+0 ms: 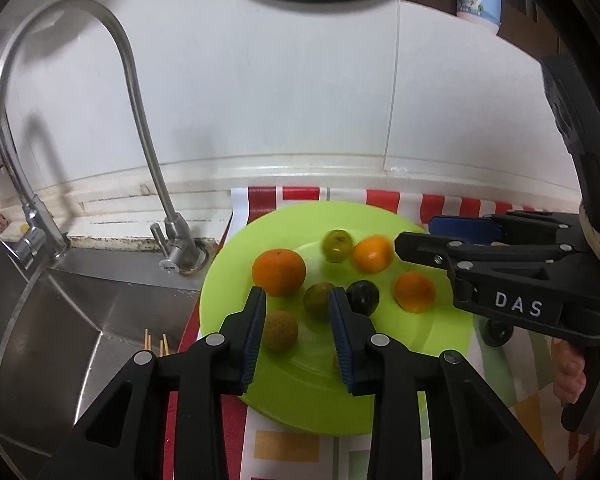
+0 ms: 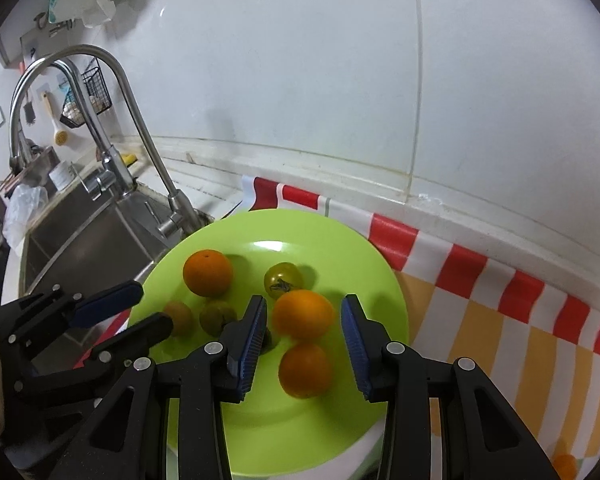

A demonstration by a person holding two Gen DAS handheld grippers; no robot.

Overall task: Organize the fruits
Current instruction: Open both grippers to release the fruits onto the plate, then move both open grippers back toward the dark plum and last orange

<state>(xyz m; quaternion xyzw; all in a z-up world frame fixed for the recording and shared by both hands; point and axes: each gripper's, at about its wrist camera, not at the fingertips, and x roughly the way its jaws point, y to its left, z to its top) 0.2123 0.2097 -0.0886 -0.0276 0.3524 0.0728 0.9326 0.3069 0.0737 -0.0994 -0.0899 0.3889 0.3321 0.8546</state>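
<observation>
A lime-green plate on a striped cloth holds several fruits: three oranges, a green tomato, a dark plum, an olive-green fruit and a brownish fruit. My left gripper is open and empty above the plate's near left, over the olive and brownish fruits. My right gripper is open, its fingers either side of two oranges. It shows in the left wrist view.
A steel sink with two curved faucets lies left of the plate. The white tiled wall rises close behind. Chopstick tips stick up at the sink edge. The striped cloth extends right.
</observation>
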